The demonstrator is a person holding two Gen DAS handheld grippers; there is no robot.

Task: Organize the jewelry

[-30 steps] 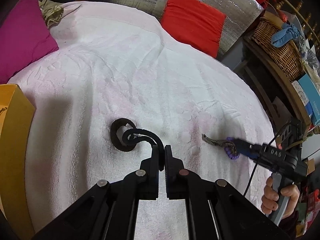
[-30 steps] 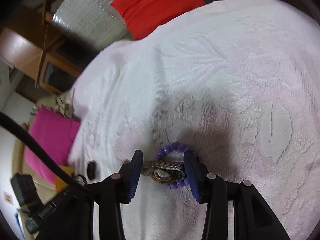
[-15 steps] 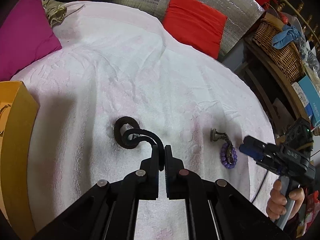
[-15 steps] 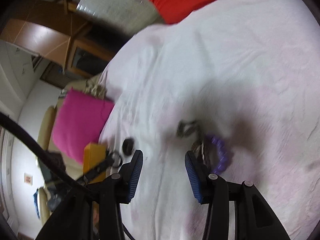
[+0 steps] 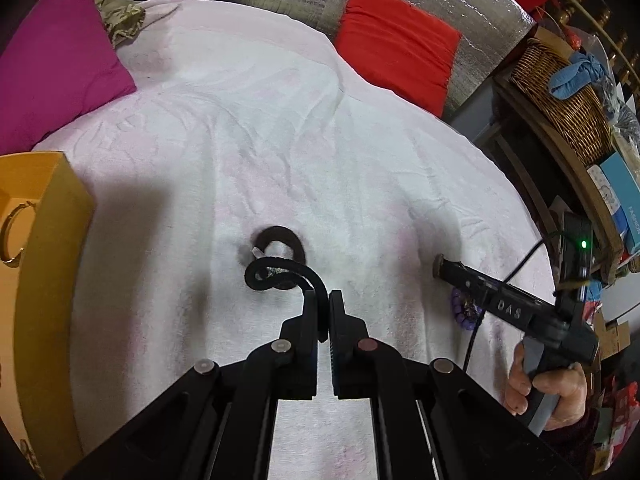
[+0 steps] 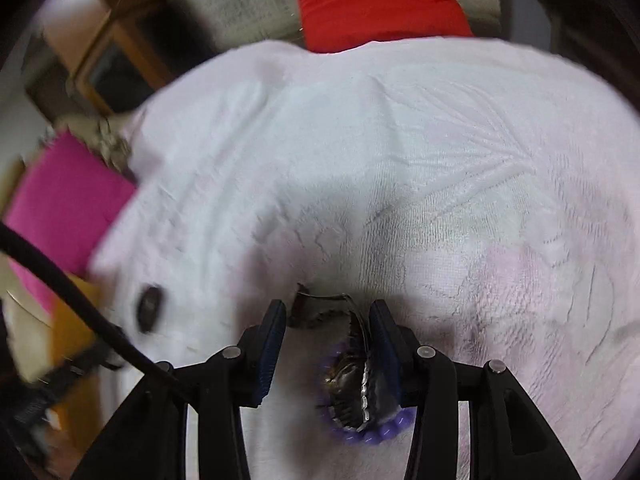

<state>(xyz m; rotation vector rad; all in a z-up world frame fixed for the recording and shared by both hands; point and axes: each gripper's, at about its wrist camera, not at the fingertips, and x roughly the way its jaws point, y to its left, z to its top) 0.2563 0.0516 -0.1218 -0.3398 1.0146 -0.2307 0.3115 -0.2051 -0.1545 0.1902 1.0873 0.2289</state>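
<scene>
- Lying at the far left edge, one orange box [image 5: 48, 264] sits on the white cloth [image 5: 280, 140], with one gold ring [image 5: 14, 236] on its top face.
- One magenta cushion [image 5: 60, 64] rests behind it; one red cushion [image 5: 396, 48] lies at the far side.
- The left gripper [image 5: 323, 300] is clenched on one black strap [image 5: 280, 270], whose free end curls over a dark round piece on the cloth.
- The right gripper [image 6: 328, 320], held by a hand [image 5: 548, 392], stands part-open with blue pads [image 6: 272, 344]; no squeeze shows.
- Between its fingers lie one metal watch [image 6: 352, 376] and one purple bead bracelet [image 6: 380, 432] on the cloth; the watch band is against the right-side pad, though whether it is touching is unclear through the blur.
- Right of the cloth, one wicker basket [image 5: 564, 92] sits on a wooden shelf.
</scene>
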